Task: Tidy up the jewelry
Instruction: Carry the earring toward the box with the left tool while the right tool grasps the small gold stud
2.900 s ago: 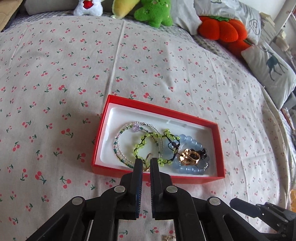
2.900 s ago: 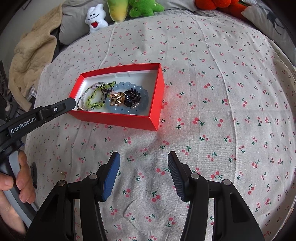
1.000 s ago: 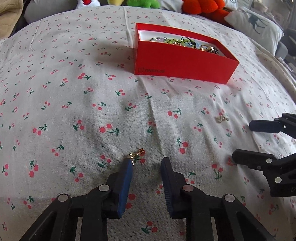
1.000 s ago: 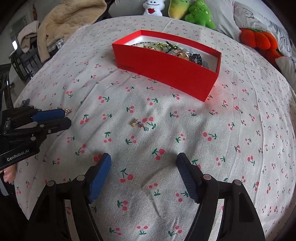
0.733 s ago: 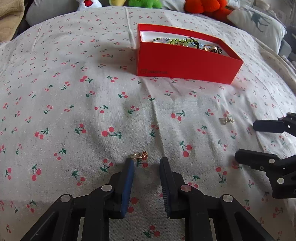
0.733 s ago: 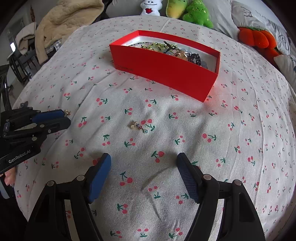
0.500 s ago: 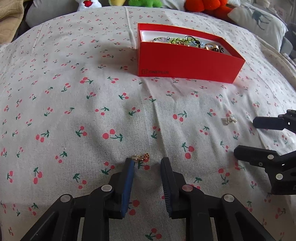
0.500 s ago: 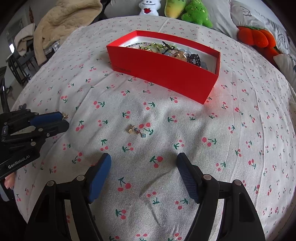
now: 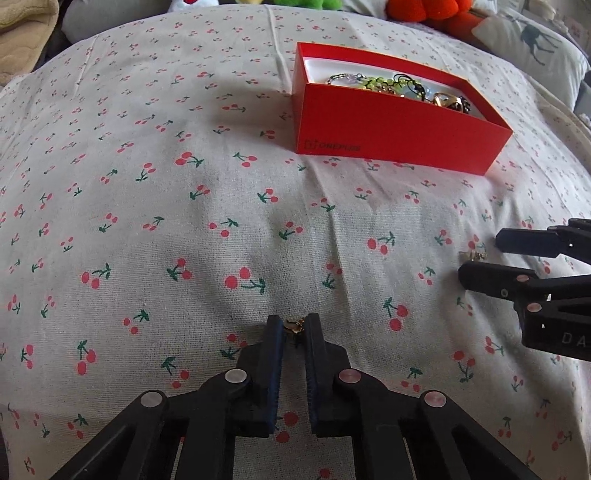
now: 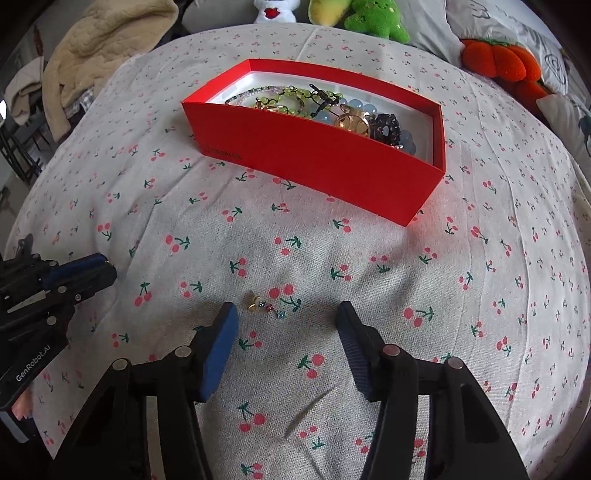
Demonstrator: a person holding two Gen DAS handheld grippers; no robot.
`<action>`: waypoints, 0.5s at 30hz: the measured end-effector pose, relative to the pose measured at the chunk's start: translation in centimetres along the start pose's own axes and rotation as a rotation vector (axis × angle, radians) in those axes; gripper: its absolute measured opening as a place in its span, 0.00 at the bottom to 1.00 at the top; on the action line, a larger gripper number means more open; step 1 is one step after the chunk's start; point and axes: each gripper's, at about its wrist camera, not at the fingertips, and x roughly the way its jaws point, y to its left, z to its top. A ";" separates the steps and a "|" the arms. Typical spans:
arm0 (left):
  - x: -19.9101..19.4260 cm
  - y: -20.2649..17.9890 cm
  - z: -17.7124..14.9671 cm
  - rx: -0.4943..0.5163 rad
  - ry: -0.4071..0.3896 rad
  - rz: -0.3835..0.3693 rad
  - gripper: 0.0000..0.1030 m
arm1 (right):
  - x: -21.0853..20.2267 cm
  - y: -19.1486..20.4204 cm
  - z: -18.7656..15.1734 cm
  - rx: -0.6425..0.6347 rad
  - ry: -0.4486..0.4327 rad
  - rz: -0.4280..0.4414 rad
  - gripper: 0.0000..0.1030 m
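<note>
1. Your left claw (image 9: 293, 326) has just been closing; its pads now pinch a small gold earring (image 9: 294, 326) at their tips, low against the cherry-print bedsheet (image 9: 184, 221).
2. Your right claw (image 10: 286, 314) has just been closing too, yet its jaws stand apart, gripping nothing. A second earring (image 10: 265, 307), gold with coloured stones, lies on the sheet between its tips, nearer the left finger.
3. The red box (image 10: 317, 162) sits at 12 o'clock from that earring, well apart, holding bracelets (image 10: 295, 98) and rings.
4. Plush toys (image 10: 369, 16) line the bed's far edge.
</note>
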 end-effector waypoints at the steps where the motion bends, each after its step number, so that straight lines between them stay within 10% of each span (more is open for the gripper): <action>1: 0.0 0.2 0.1 -0.010 0.005 -0.006 0.07 | 0.0 0.0 0.2 -0.001 0.003 0.001 0.45; 7: -0.1 0.5 0.7 -0.074 0.044 -0.020 0.06 | 0.1 -0.4 1.1 0.021 0.038 0.031 0.12; 15: -0.9 1.6 1.5 -0.197 0.058 -0.090 0.06 | -1.1 -1.8 1.5 0.107 0.037 0.088 0.07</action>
